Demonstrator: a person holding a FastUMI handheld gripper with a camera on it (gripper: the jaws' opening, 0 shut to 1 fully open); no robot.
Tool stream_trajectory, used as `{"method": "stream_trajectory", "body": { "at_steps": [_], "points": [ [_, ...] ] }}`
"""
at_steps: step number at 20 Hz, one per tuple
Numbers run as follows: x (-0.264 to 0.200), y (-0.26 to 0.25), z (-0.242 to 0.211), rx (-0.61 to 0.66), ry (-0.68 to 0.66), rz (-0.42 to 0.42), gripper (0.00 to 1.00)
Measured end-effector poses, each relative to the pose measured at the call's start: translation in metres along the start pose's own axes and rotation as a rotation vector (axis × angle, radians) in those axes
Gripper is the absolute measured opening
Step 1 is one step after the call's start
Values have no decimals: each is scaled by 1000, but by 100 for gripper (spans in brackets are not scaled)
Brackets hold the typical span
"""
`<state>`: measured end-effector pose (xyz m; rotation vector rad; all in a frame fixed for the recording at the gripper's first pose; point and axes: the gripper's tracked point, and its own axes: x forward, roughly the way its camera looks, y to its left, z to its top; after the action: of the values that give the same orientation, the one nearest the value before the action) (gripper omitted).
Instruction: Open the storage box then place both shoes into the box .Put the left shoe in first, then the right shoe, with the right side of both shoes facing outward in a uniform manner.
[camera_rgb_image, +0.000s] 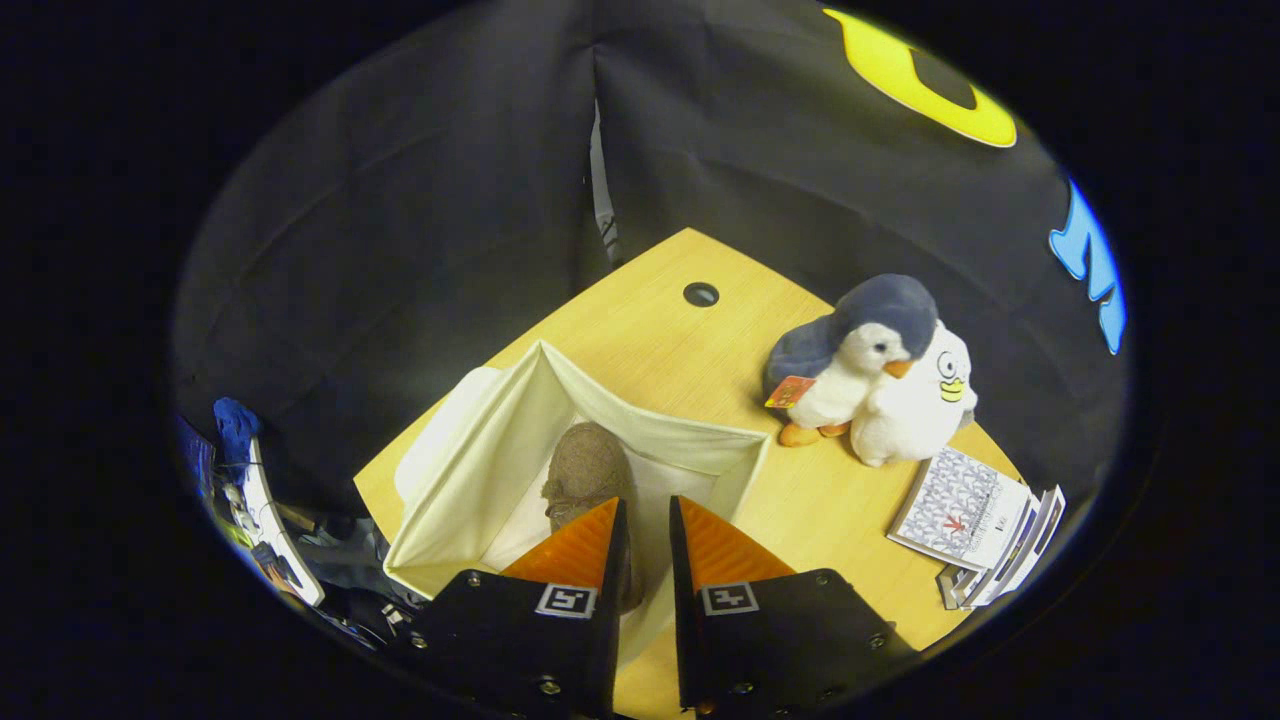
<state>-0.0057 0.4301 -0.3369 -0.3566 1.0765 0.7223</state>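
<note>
nearest the camera, the gripper (648, 520) hangs above the near side of the storage box (470, 470), its two fingers (575, 545) drawn close together with a narrow slit left between them; nothing is seen clamped in that slit, so the claw reads as nearly closed and holding nothing

just ahead of the fingers and partly hidden behind the left one, a brown shoe (588, 470) lies inside the box, on its pale floor; which shoe of the pair it is, and which side faces outward, cannot be told from this angle

the box itself is a soft cream fabric bin, open at the top, its walls sagging inward a little, one corner pointing away from the claw toward the far part of the table; its near wall passes beneath the fingers

the box sits on a light wooden table (660, 340), which has a small dark round hole (701, 294) in it, beyond the box's far corner

to the right of the box, apart from it, two plush toys stand touching each other: a grey and white penguin (850, 360) with an orange beak and feet and a red tag, and a white duck-faced toy (925, 405) pressed against its right side

nearer than the toys, a few booklets (975, 520) lie fanned at the table's right edge, the top one patterned

off the table's left edge some cluttered items show, too blurred to name
</note>
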Motion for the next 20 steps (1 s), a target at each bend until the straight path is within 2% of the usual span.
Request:
{"method": "stream_trajectory", "body": {
  "at_steps": [6, 13, 17, 20],
  "points": [
    [-64, -55, -26, 119, -69, -25, 26],
    [-101, -125, -94, 302, -93, -104, 29],
    [-116, -164, -142, 340, -110, -164, 29],
    [-121, -187, -183, 379, -91, -178, 29]
  ]
}}
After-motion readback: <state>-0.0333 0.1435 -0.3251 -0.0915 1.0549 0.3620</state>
